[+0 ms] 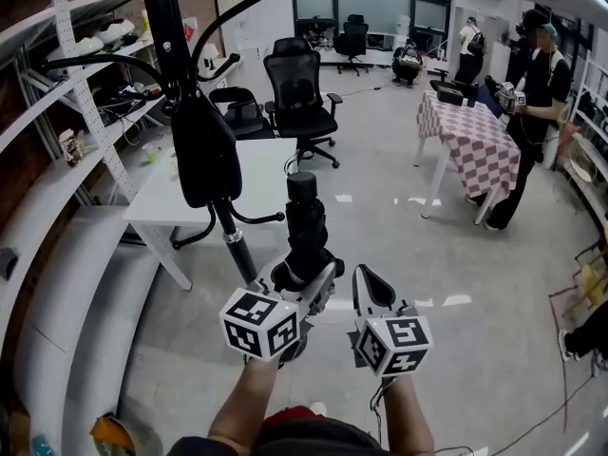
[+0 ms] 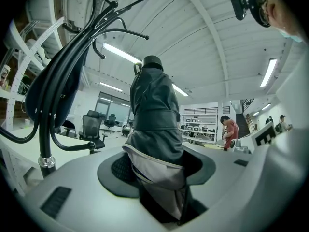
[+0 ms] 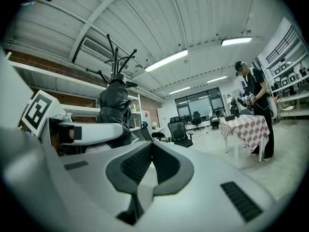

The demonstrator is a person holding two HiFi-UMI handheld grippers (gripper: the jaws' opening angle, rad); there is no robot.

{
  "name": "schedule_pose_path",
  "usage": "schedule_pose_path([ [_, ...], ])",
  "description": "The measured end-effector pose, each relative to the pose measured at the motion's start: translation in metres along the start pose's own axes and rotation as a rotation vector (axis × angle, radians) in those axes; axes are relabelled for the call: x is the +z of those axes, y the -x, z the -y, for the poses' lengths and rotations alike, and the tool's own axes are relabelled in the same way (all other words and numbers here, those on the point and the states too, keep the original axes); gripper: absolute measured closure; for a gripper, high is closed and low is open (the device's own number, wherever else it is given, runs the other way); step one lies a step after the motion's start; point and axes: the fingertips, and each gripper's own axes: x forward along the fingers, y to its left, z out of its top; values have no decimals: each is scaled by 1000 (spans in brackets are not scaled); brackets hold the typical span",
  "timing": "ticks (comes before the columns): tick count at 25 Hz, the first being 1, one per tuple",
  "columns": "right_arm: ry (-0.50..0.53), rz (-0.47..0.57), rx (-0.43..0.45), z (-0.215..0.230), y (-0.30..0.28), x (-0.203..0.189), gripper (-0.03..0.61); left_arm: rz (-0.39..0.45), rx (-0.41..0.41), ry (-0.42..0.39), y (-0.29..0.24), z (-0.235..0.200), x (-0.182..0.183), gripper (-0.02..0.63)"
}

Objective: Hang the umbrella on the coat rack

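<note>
Well, the left hand-held gripper (image 1: 306, 281) pinches the folded umbrella (image 1: 306, 224) upright by its lower end, the coat rack (image 1: 171, 36) ahead to its left (the right hand-held gripper (image 1: 370, 288), pressed together and empty, is farther off).

Both forearms are extended forward, side by side, with the grippers held level. The left gripper (image 1: 302, 283) is clamped, jaws wide, on the folded umbrella (image 1: 306, 221), which is held upright. The right gripper (image 1: 372, 291) is carried just beside it, jaws together, nothing between.
</note>
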Motion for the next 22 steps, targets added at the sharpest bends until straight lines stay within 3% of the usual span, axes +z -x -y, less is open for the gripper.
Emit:
schedule_pose_path([
  [11, -17, -1, 40, 12, -50, 4, 561, 17, 27, -44, -27, -25, 19, 385],
  [18, -9, 11, 125, 32, -99, 15, 561, 57, 89, -73, -63, -48, 39, 385],
  [22, -14, 17, 226, 42, -141, 27, 561, 73, 187, -100, -83, -72, 53, 385],
])
